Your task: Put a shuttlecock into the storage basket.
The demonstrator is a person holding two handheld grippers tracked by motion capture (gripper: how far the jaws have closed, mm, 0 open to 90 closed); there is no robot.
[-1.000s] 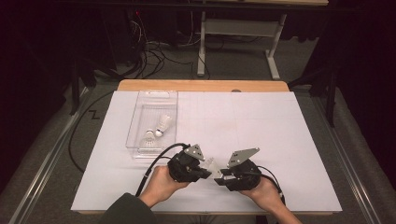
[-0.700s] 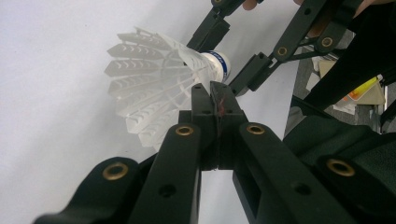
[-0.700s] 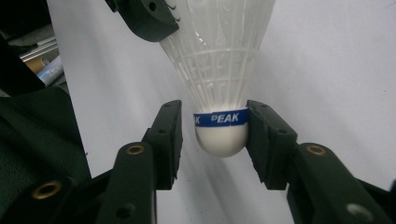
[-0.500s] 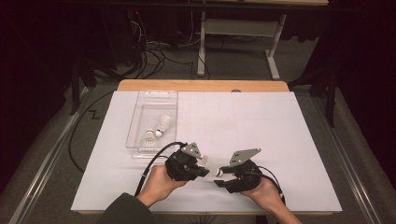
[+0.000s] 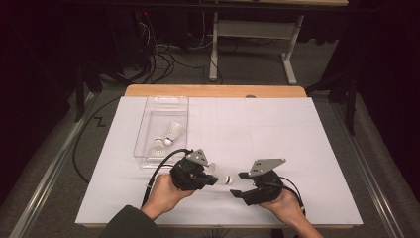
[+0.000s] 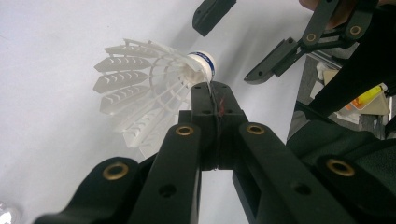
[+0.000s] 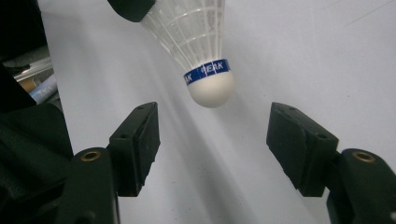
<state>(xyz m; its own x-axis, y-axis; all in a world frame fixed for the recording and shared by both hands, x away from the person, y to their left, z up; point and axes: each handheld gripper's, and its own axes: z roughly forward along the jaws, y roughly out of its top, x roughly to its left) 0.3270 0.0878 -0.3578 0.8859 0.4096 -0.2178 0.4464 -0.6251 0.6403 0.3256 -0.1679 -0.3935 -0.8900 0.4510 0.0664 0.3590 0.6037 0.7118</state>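
White tabletop (image 5: 297, 148) lay under both hands. At lower centre, the left claw (image 6: 211, 93) pinched the shuttlecock (image 6: 154, 88) by its skirt; the right claw (image 7: 212, 135), just opening, stood clear. That thin feather grip risked slipping.

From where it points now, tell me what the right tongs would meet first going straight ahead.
Most likely the shuttlecock, its white cork tip just ahead of the open right tongs, though depth is hard to judge.

High view: fixed above, looking forward and down on the desk (image 5: 297, 129). Gripper views: close along each tongs' jaws; all share the shuttlecock (image 5: 220, 176).
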